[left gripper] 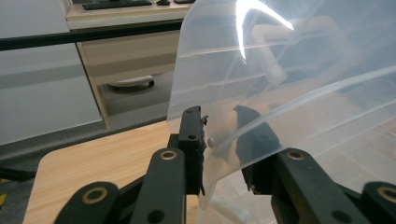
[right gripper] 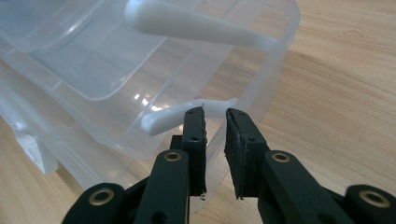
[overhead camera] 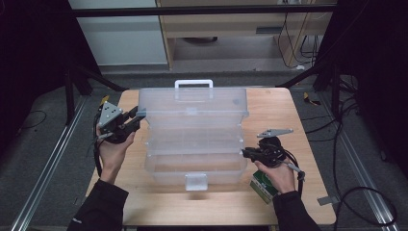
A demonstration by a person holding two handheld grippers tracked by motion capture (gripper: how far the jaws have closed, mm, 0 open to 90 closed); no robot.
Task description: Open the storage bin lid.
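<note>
A clear plastic tiered toolbox [overhead camera: 192, 154] stands open in the middle of the wooden table [overhead camera: 284, 110]. Its lid [overhead camera: 192, 103], with a white handle [overhead camera: 193, 84], is tilted up at the back. My left gripper [overhead camera: 138, 115] is at the lid's left corner. In the left gripper view the lid's [left gripper: 280, 70] corner edge runs between the jaws of my left gripper [left gripper: 219, 126], which are closed on it. My right gripper [overhead camera: 244, 153] is at the box's right side. Seen from the right gripper [right gripper: 215, 114], its jaws pinch the box's clear wall [right gripper: 261, 79] beside a white hinge arm [right gripper: 168, 119].
A green and white carton [overhead camera: 262, 185] lies on the table under the right hand. A white latch [overhead camera: 196, 182] hangs at the box's front. Beyond the table are a cabinet [overhead camera: 125, 38], a desk frame and cables on the floor.
</note>
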